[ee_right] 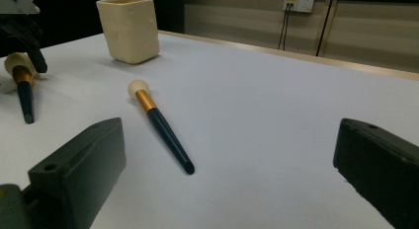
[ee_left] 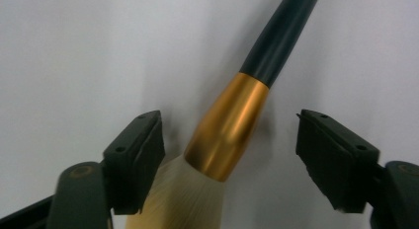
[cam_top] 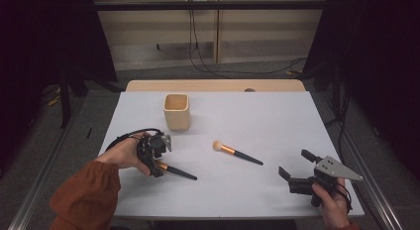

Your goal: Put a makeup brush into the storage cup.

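A makeup brush with a black handle, gold ferrule and pale bristles lies on the white table at the front left. My left gripper points down over its head. In the left gripper view the ferrule lies between the jaws; the left jaw is close to the bristles, and a clear gap separates the right jaw from the brush. A second, similar brush lies mid-table, also seen as the near brush in the right gripper view. My right gripper rests open at the front right with nothing between its jaws.
A cream square cup stands upright at the back left of the table, behind the left hand. The table's right edge lies just beyond the right hand. Cables run across the floor behind the table.
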Motion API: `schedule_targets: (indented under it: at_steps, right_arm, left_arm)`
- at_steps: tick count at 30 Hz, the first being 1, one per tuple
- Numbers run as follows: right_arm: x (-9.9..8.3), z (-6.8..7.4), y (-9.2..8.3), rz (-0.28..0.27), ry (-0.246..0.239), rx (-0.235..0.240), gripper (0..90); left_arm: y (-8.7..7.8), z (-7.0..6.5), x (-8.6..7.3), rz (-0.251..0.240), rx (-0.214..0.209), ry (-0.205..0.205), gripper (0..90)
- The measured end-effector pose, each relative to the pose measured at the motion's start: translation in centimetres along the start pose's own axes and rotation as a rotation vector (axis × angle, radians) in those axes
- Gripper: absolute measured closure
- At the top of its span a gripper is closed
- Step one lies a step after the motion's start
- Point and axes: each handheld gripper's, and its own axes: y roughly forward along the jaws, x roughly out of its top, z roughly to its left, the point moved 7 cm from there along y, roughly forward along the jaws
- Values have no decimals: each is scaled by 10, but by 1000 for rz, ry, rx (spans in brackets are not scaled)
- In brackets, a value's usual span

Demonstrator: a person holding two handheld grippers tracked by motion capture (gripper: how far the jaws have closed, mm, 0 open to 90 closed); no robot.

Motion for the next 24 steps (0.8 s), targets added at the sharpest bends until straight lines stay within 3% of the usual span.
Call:
schedule_targets:
  at_steps: [5, 6, 10, 20, 24]
  right_arm:
    - [0, 0, 0, 1, -1, 0, 0]
    - [0, 0, 0, 1, 0, 1, 0]
    - [0, 0, 0, 1, 0, 1, 0]
    - [0, 0, 0, 1, 0, 2, 0]
    - [0, 0, 0, 1, 3, 1, 0]
  left_arm:
    - [3, 0, 2, 1, 3, 7, 353]
    - [5, 0, 0, 26, -2, 24, 379]
    - [5, 4, -2, 22, 9, 47, 448]
    - [5, 4, -2, 42, 30, 53, 571]
    - [4, 2, -2, 75, 40, 56, 628]
